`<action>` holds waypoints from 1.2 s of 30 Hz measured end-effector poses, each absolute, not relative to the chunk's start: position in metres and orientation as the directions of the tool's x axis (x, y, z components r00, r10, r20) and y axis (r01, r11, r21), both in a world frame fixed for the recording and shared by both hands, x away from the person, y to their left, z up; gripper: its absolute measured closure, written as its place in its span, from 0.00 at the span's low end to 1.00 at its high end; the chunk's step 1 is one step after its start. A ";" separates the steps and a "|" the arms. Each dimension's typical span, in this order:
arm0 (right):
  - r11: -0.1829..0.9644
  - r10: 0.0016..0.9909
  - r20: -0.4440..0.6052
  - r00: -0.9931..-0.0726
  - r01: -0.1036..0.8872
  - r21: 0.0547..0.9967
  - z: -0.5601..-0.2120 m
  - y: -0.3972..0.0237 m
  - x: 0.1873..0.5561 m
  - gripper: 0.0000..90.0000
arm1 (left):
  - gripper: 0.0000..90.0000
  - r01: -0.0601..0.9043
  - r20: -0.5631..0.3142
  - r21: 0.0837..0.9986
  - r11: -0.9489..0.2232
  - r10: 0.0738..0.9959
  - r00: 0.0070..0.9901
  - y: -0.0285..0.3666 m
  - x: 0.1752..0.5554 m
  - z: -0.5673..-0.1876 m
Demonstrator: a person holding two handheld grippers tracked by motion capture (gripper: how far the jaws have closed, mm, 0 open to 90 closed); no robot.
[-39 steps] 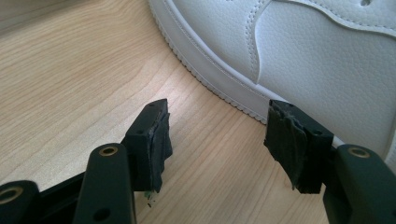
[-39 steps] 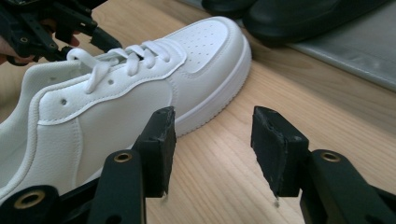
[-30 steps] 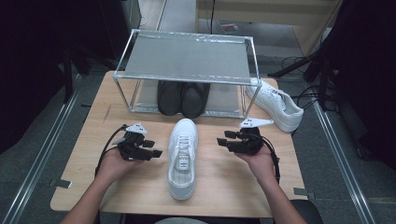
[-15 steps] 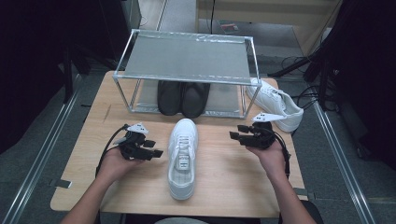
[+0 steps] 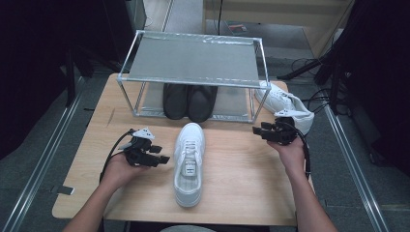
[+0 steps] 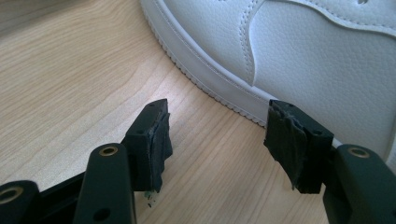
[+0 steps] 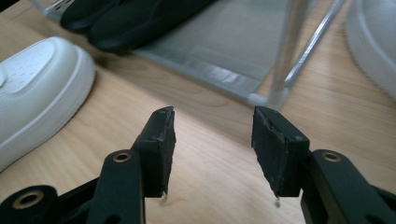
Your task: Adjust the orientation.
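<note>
A white shoe (image 5: pixel 189 163) lies in the middle of the wooden table (image 5: pixel 241 193), its toe pointing at the metal rack (image 5: pixel 193 63). A pair of black shoes (image 5: pixel 187 100) sits under the rack, just behind that toe. Another white shoe (image 5: pixel 285 102) lies to the right of the rack, near the table's edge.

The left gripper (image 5: pixel 159 155) rests just to the left of the middle shoe. Its jaws are wide apart and hold nothing. In the left gripper view, the shoe's side (image 6: pixel 299 60) is right in front of one jaw.

The right gripper (image 5: pixel 259 131) is off to the right of the middle shoe, close to the rack's front corner post (image 7: pixel 289 51) and the other white shoe. Its jaws are open too, with only bare table between them.

What could go wrong? The right gripper could bump the rack's post, because it is so close. The left gripper could push the middle shoe sideways instead of grabbing it, because one jaw would hit the sole first.
</note>
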State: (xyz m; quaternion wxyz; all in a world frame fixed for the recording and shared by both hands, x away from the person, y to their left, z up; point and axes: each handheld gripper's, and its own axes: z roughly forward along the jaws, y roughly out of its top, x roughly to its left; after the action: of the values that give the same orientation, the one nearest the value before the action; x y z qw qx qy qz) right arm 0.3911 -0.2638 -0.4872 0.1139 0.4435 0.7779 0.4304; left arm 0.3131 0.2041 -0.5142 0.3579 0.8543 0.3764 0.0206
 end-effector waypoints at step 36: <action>0.182 0.871 0.162 -0.463 0.611 0.770 -0.469 -0.318 0.459 0.61 | 0.45 0.634 -0.236 0.614 -0.470 0.657 0.716 0.205 0.315 -0.517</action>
State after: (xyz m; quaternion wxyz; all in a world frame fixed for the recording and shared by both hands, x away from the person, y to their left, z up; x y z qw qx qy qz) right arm 0.4587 -0.3175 -0.4688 0.1594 0.4928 0.7520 0.4077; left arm 0.3145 0.2052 -0.5168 0.3508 0.8571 0.3768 0.0164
